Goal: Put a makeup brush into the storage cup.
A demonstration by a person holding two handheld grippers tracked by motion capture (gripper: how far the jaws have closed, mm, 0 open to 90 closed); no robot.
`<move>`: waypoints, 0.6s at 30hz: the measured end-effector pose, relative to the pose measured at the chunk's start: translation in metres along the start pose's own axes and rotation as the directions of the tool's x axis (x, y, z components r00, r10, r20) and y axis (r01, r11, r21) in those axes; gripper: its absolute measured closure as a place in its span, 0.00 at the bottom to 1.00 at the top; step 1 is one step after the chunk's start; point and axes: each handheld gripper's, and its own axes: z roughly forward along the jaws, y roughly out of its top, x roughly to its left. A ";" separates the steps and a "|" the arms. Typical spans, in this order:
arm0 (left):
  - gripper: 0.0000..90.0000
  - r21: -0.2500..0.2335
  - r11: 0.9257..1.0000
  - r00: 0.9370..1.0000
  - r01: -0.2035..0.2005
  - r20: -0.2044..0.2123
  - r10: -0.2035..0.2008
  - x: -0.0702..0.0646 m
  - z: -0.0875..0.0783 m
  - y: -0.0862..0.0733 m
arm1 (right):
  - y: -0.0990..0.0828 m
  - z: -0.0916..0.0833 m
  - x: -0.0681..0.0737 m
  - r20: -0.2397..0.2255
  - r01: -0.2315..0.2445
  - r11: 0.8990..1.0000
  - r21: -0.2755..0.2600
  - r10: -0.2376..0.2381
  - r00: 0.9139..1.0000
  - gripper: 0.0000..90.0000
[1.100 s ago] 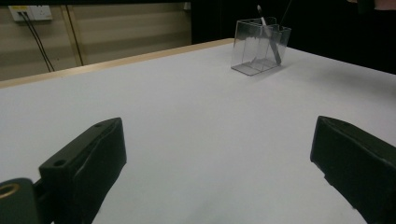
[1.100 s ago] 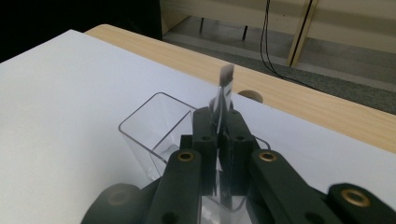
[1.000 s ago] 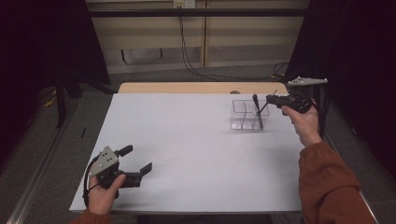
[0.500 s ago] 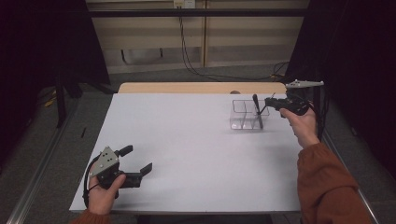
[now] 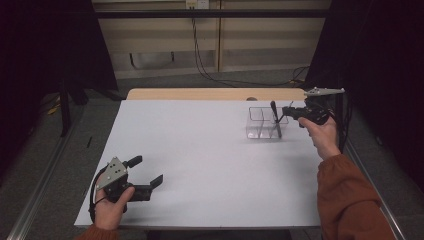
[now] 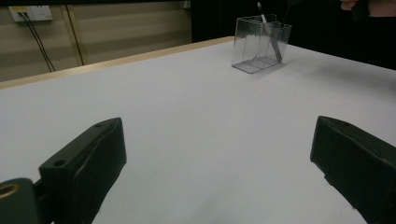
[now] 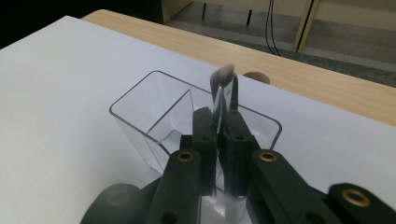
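**Brush pinched over the clear organizer**

Over at the far right of the white table (image 5: 210,165), the right gripper (image 5: 286,112) is up at the clear plastic organizer (image 5: 266,123), and its jaws are pressed together on a slim dark-handled brush (image 5: 275,119). Look along those jaws in the right gripper view: the two black pads meet on the brush (image 7: 219,100) with only the thin handle between them, and the bristled tip pokes up just past the fingertips. The lower end runs down behind the jaws into the organizer (image 7: 154,114), whose rim and inner divider sit directly under and ahead of the grip. Which compartment the brush stands in is hard to call from here; in the high view it leans slightly, crossing the box near its right-hand section.

From the left gripper view, the organizer (image 6: 260,43) sits well off across the table, and the brush (image 6: 271,39) slants inside it, tip above the rim.

Down at the near left corner, the left gripper (image 5: 148,175) lies low to the tabletop in the person's hand (image 5: 111,207), jaws spread wide, nothing between them but bare white surface. It is well apart from the organizer. The person's right hand (image 5: 320,135), in an orange sleeve (image 5: 350,200), carries the right gripper just beside the box's right edge.
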 end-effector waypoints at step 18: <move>0.04 0.001 1.000 1.000 -0.007 -0.011 0.007 0.001 0.000 0.000 | -0.016 -0.003 -0.005 -0.015 -0.036 0.999 -0.029 0.036 0.999 0.56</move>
